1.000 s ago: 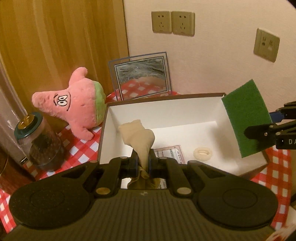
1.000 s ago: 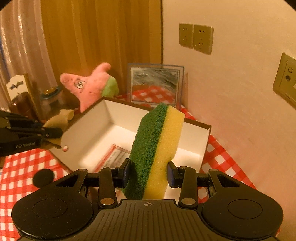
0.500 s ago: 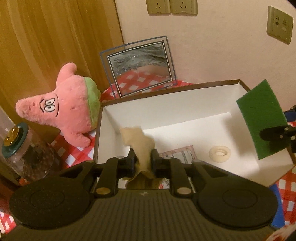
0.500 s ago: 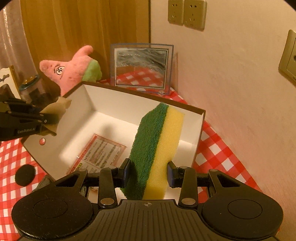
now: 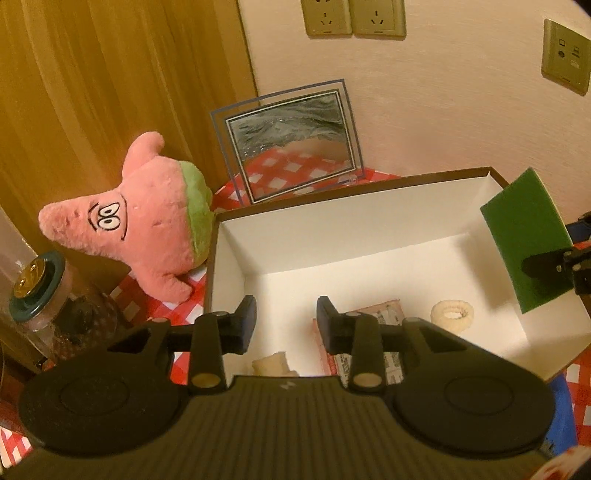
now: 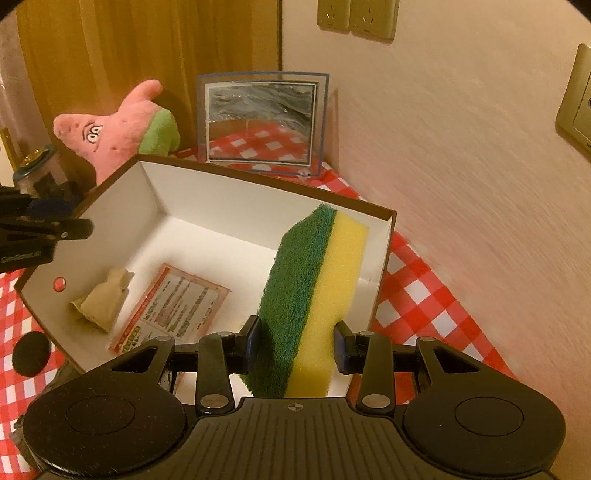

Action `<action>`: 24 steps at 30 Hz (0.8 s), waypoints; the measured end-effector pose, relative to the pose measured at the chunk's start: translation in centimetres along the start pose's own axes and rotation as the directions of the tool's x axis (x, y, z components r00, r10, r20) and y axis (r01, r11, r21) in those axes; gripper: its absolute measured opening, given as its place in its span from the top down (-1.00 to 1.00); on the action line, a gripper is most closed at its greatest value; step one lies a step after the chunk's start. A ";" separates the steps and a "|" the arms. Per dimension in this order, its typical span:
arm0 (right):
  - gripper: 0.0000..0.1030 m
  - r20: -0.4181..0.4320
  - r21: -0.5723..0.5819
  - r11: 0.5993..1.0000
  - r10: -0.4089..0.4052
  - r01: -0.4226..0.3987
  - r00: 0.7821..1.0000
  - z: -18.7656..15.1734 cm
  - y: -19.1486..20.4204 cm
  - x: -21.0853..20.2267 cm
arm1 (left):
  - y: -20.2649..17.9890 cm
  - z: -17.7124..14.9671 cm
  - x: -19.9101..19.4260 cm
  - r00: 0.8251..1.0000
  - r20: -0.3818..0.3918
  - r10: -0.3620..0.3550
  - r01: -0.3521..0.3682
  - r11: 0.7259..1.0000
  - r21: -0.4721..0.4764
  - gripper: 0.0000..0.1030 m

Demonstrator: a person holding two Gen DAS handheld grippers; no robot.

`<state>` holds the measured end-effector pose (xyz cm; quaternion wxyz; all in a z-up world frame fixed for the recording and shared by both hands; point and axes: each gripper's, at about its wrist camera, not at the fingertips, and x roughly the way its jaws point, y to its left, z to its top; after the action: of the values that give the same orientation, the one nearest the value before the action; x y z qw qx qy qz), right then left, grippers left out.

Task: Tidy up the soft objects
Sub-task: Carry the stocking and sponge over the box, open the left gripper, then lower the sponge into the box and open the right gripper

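A white-lined cardboard box (image 5: 369, 221) (image 6: 380, 254) stands on the checked tablecloth. My left gripper (image 5: 285, 318) hangs over its near left corner, jaws opening, nothing between them. The beige cloth (image 6: 99, 301) (image 5: 271, 363) lies loose on the box floor below it. My right gripper (image 6: 298, 341) is shut on a green and yellow sponge (image 6: 314, 291) (image 5: 528, 240), held upright above the box's right end. A cream hair tie (image 5: 452, 315) and a printed packet (image 6: 173, 306) lie inside. A pink starfish plush (image 5: 144, 225) (image 6: 118, 125) leans beside the box.
A glass picture frame (image 5: 291, 140) (image 6: 262, 122) leans on the wall behind the box. A lidded glass jar (image 5: 48, 299) stands left of the plush. A black round object (image 6: 31, 352) lies on the cloth by the box. Wall sockets (image 5: 351, 18) are above.
The left jaws have parted and let go of the beige cloth, which now lies in the box. Both grippers came lower and closer over the box; the sponge stays clamped.
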<state>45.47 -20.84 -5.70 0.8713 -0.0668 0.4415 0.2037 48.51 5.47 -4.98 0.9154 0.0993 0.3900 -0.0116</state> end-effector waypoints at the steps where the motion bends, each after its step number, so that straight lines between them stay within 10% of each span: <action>1: 0.22 -0.001 0.000 1.000 -0.003 0.003 1.000 0.1 0.0 0.1 | 0.1 0.0 -0.1 1.000 -0.002 0.002 -0.002 1.000 -0.002 0.37; 9: 0.11 0.028 -0.025 0.999 -0.041 0.042 0.999 0.9 0.5 0.6 | 0.3 -0.4 -0.8 1.000 -0.005 -0.012 0.012 1.000 -0.016 0.36; 13: -0.35 0.062 -0.032 0.997 -0.062 0.064 0.996 0.8 0.8 0.3 | 0.1 -0.7 -0.9 1.000 -0.011 -0.017 0.017 1.000 -0.018 0.35; 24: -0.39 0.050 -0.038 0.999 -0.021 0.023 0.999 0.0 1.5 -0.7 | -0.3 -0.9 -2.4 0.999 -0.010 -0.038 0.038 0.999 -0.033 0.31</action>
<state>44.48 -19.70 -5.09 0.8827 -0.0835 0.4151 0.2041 46.21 5.26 -3.92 0.9144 0.0767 0.3969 -0.0221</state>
